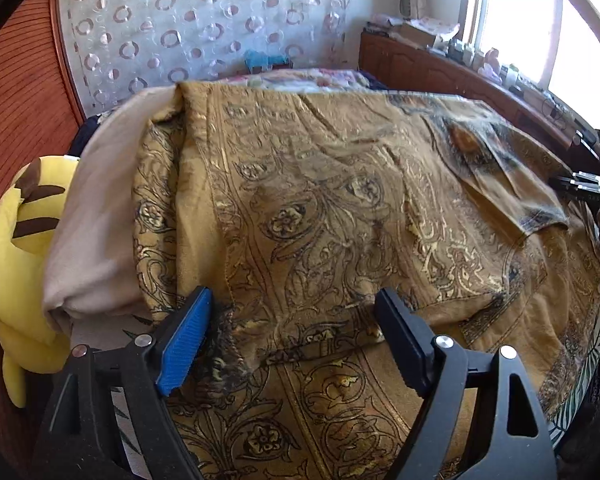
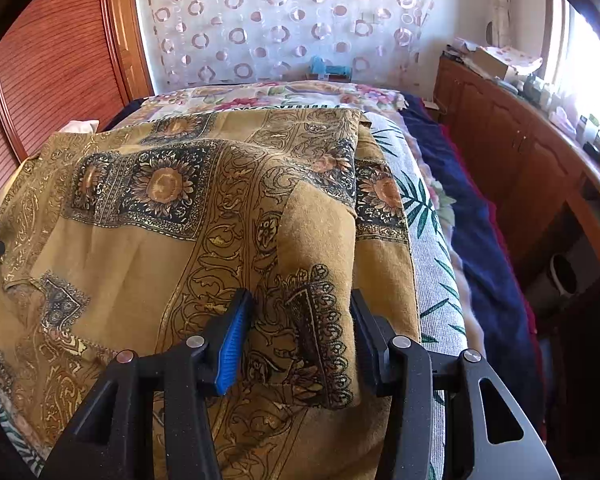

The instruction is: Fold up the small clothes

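Bed-spread ochre floral cloth [image 2: 148,248], partly folded

yellow plush toy [image 1: 18,248], circle-print curtain [image 2: 284,20], wood cabinets [image 2: 512,148]

The left tool [image 1: 296,312] points forward and slightly down, its two black fingers spread wide apart, the left one faced with a ribbed blue pad [image 1: 186,340]. The right tool [image 2: 300,316] is angled the same way, fingers parted less widely, with nothing pinched between them. Its tip also shows at the right edge of the left wrist view.
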`<state>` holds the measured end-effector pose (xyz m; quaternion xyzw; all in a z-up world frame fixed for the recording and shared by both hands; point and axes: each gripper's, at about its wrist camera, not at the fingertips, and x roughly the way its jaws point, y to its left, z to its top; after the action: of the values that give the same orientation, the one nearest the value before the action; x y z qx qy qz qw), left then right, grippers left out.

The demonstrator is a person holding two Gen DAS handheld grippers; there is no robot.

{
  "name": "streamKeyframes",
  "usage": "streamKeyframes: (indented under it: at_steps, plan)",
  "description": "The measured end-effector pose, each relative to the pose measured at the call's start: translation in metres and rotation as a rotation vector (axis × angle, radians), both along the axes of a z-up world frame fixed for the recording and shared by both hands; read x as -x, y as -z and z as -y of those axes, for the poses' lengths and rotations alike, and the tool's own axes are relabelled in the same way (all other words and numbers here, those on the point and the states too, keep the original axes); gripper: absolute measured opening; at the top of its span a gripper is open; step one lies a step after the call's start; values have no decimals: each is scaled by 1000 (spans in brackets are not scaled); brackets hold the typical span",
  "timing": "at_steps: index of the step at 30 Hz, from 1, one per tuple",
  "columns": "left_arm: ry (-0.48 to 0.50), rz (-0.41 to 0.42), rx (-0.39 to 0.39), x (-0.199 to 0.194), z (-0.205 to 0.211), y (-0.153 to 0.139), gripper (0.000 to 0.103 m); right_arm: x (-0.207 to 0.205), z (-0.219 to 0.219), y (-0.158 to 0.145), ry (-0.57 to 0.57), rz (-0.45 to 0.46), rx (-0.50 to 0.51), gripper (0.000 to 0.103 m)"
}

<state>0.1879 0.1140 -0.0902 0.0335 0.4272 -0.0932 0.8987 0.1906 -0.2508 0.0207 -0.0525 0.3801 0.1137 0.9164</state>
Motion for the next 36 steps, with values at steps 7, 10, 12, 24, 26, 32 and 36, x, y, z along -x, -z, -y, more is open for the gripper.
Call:
streamKeyframes:
  at_steps: [7,10,12,24,26,32,36]
  plan:
    - [31,-21,-36,-2,12,3,100,6,-2,2,-1,7,15,50]
    - [29,-21,-37,-2,11,3,100,6,-3,2,0,9,20,50]
    - [26,-26,-33,-1,9,3,100,6,-2,3,-2,9,21,50]
    - [-71,62,70,52,-16,-24,84,8,2,2,-5,10,23,50]
    - [-99,62,78,52,-24,-23,71,9,2,2,-5,10,24,50]
    - [-167,50,102,44,-38,-16,47,9,3,2,-6,10,23,50]
    - [-190,32,62,38,-40,-9,45,9,3,2,-7,10,24,50]
